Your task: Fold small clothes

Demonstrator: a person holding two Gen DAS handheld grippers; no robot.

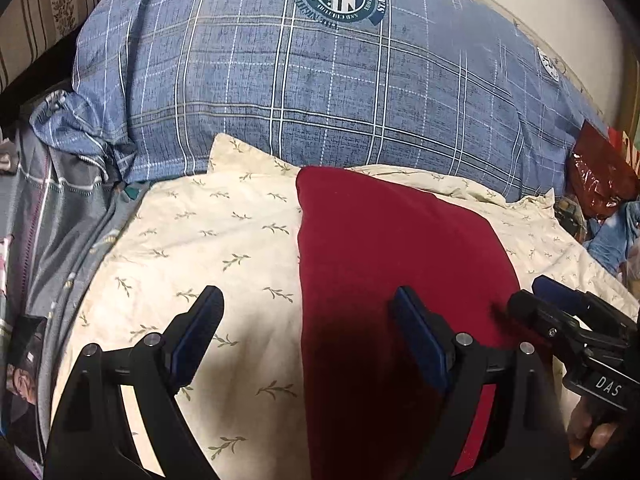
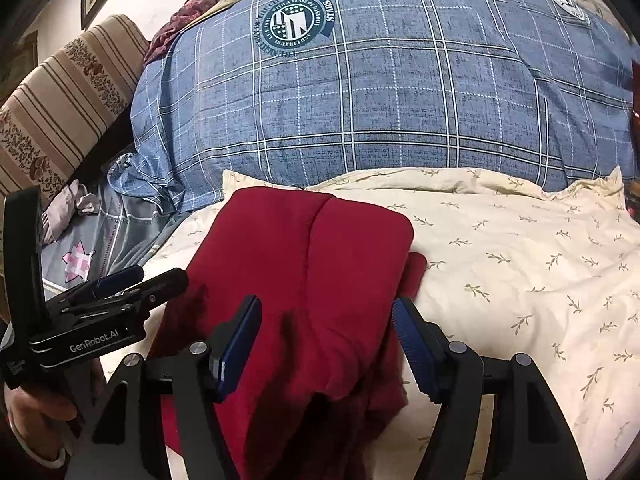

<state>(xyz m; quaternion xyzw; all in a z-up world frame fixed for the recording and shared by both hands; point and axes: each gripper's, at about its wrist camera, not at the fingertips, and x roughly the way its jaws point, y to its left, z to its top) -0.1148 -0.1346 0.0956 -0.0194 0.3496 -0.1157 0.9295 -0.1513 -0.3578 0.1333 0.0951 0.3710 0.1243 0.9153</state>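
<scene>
Lying partly folded on the cream leaf-print sheet (image 2: 520, 264): a dark red garment (image 2: 304, 264), already doubled along a lengthwise crease, far end squared off. Still loose at the near end, bunched and rumpled just under the right claw (image 2: 326, 328); a small red flap poking out past the right finger (image 2: 414, 344). Probably one more fold plus some smoothing left, judging by that bundle. Right claw spread wide, holding nothing, straddling the garment from above. Left claw (image 1: 308, 320) likewise gaping and empty, its right finger (image 1: 416, 336) over the red cloth's left edge, its left finger over bare sheet. Beyond both claws, a blue plaid quilt (image 1: 320, 92) heaped up. Hard to tell: whether either fingertip touches fabric, what kind of garment this is, and how its near hem lies, cut off below by the claw bodies and deep shadow.
</scene>
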